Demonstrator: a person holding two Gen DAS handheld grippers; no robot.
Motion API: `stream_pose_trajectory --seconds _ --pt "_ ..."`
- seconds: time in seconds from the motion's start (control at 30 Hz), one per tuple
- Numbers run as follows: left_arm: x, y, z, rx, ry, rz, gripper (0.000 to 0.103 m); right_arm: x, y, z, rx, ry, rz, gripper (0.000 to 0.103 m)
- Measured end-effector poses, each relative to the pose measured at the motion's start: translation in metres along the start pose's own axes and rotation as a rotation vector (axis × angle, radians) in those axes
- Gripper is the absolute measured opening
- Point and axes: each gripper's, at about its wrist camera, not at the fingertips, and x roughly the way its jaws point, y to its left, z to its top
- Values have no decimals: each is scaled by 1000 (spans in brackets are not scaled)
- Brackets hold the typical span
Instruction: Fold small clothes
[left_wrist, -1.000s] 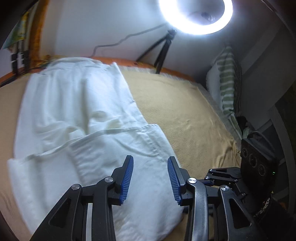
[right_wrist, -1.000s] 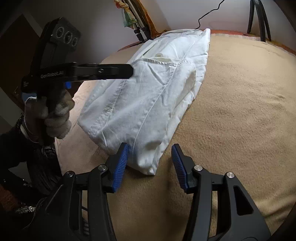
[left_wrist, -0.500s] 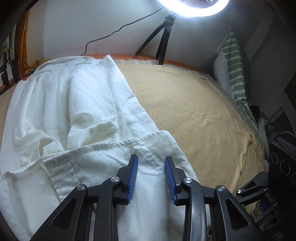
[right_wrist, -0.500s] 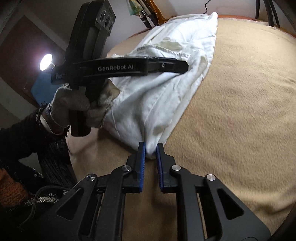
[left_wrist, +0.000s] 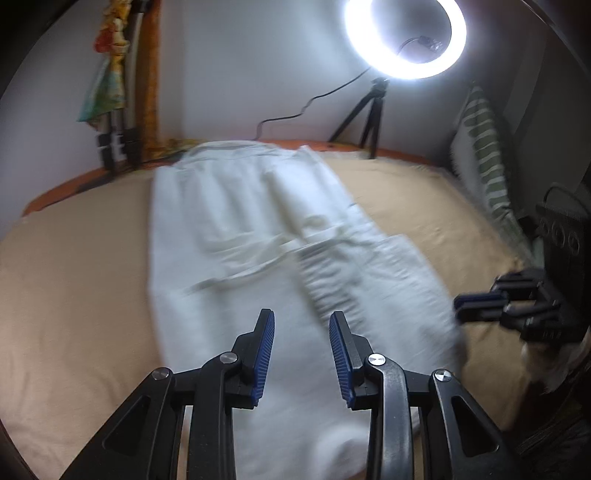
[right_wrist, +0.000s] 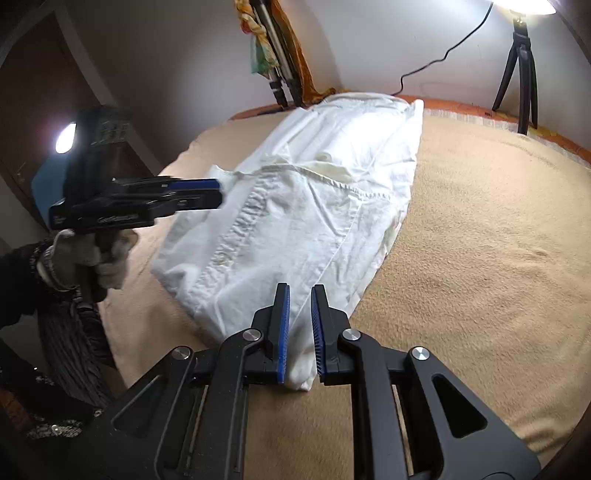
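Tan blanket (right_wrist: 480, 258) covers the bed under a ring light (left_wrist: 406, 37) at the far wall; on it lies the white garment (right_wrist: 314, 206), already folded lengthwise into a long strip running from near to far, so I judge the side folds done and the crosswise folds left. My right gripper (right_wrist: 299, 328) is clamped on the strip's near right corner; my left gripper (left_wrist: 301, 354) hovers over the near left part, jaws apart, holding nothing, so lifting the near end toward the far end remains.
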Motion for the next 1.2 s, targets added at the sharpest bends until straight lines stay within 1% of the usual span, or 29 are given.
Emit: stream_pose_trajectory --seconds 0.1,0.17,0.2,0.27,0.33,0.37,0.4,0.47,0.57,0.63,0.73,0.8,0.87,0.97,1.0,1.07,1.2 --pt "8 27 -8 -49 22 45 31 10 -13 8 37 14 -21 13" --pt "16 38 -10 -51 36 73 31 14 -21 11 54 33 -52 13" --pt "19 40 -11 -49 40 76 30 18 -23 12 61 56 -70 13" --pt "18 47 -7 -60 38 71 30 22 -26 15 60 82 -80 13" --pt "14 53 4 -73 20 59 31 18 -27 22 58 70 -72 13" --pt "11 55 10 -74 4 62 32 15 -29 27 61 54 -66 19" --pt "9 59 17 -76 -13 67 34 10 -31 33 65 26 -63 30" --pt "7 73 35 -99 -37 68 35 2 -35 46 61 -18 -60 41" --pt "12 98 61 -166 -57 55 38 0 -44 71 48 -44 -88 41" --pt "21 114 75 -201 -57 44 46 7 -55 91 50 -61 -104 41" --pt "44 141 91 -297 -43 3 47 26 -76 121 95 -77 -98 41" --pt "61 157 96 -367 -23 -24 47 43 -93 138 140 -83 -91 41" --pt "77 168 97 -413 -6 -47 47 59 -108 151 179 -84 -96 41" --pt "95 177 97 -436 1 -62 47 87 -127 166 211 -64 -98 41" --pt "95 177 97 -432 -19 -62 48 96 -130 169 211 -53 -99 41" --pt "96 175 100 -415 -14 -58 49 111 -132 171 196 -25 -102 41" --pt "100 176 107 -430 -15 -51 49 121 -128 177 170 -35 -105 41"
